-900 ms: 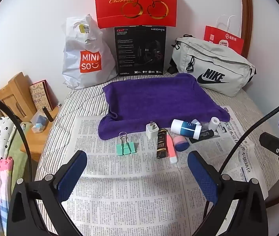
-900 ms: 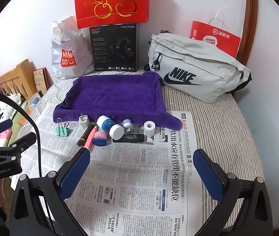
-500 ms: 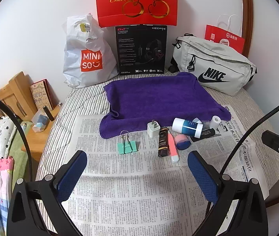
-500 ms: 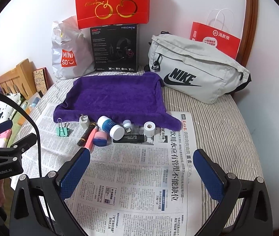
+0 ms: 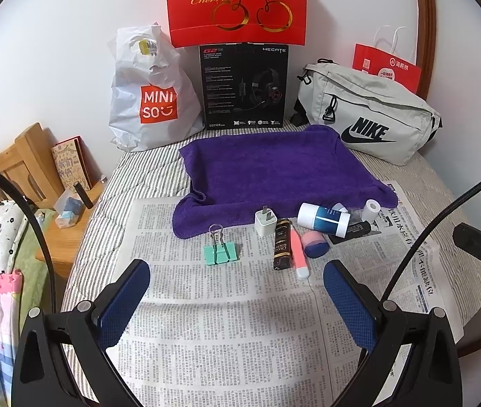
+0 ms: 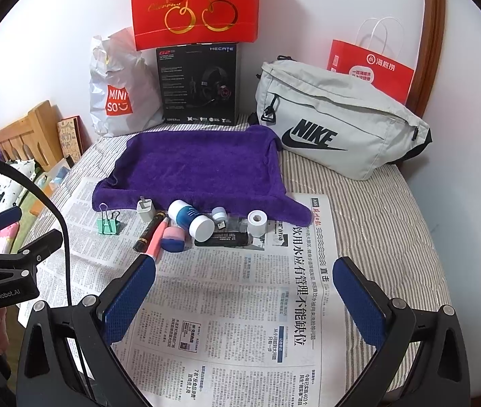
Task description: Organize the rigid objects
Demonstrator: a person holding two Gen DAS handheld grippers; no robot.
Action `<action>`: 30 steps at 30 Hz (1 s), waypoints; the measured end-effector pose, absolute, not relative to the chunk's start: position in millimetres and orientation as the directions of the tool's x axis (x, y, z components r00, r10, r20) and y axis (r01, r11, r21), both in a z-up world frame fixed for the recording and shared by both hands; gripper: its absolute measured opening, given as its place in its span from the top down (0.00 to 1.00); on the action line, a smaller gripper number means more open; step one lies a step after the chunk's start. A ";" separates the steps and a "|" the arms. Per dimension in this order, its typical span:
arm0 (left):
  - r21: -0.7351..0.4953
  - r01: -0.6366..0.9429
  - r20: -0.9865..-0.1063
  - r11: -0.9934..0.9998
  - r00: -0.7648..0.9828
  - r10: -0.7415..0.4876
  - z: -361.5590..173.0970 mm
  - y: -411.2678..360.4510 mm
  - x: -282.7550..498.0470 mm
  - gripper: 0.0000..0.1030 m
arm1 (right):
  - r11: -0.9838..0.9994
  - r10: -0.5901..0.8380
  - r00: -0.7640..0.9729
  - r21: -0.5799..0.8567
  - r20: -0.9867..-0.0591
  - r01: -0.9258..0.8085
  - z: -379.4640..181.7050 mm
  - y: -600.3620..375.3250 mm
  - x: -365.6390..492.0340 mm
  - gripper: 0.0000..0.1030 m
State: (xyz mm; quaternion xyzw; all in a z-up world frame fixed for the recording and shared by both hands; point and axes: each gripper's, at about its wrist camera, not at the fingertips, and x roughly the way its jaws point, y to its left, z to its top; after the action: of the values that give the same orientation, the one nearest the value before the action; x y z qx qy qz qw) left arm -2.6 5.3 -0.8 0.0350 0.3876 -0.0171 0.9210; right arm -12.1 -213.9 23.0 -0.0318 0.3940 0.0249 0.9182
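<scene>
Small rigid items lie in a row on newspaper (image 5: 226, 322) just before a purple towel (image 5: 267, 166): a green binder clip (image 5: 220, 252), a white charger plug (image 5: 265, 222), a black-gold tube (image 5: 281, 244), a pink stick (image 5: 298, 254), a pink-and-blue sponge (image 5: 314, 243), a white-and-blue bottle (image 5: 323, 219), a black bar (image 6: 221, 238), a small USB piece (image 6: 219, 216) and a white tape roll (image 6: 257, 222). My left gripper (image 5: 237, 288) hovers open, short of the clip and tubes. My right gripper (image 6: 245, 286) hovers open over bare newspaper (image 6: 240, 305), nothing between its fingers.
Against the wall stand a Miniso bag (image 5: 148, 95), a black headset box (image 5: 243, 84), a red cherry bag (image 5: 237, 3), a grey Nike bag (image 6: 338, 125) and a red paper bag (image 6: 371, 68). A wooden bedside stand (image 5: 26, 169) sits left of the striped bed.
Both views have shifted only slightly; the objects lie where they were and both grippers remain wide open.
</scene>
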 end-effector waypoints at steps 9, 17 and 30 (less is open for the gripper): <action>0.100 0.064 -0.715 0.993 0.698 0.027 0.3 3.8 -3.6 0.00 | 0.996 0.017 0.686 -0.049 -0.727 -0.077 23.7 -210.6 -13.0 0.00; 0.053 0.065 -0.720 0.996 0.694 -0.006 0.5 4.6 -3.7 0.00 | 0.996 0.018 0.682 -0.047 -0.731 -0.077 23.4 -209.8 -12.8 0.00; 0.040 0.063 -0.695 0.997 0.718 -0.018 -0.3 6.2 -5.7 0.00 | 0.995 0.014 0.682 -0.055 -0.731 -0.080 23.4 -209.4 -15.5 0.00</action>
State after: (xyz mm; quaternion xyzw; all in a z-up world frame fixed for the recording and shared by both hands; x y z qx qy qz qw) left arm -5.7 6.2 -0.3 0.0303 0.3746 -0.0219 0.9264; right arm -15.5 -209.4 23.4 -0.0409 0.3980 0.0257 0.9161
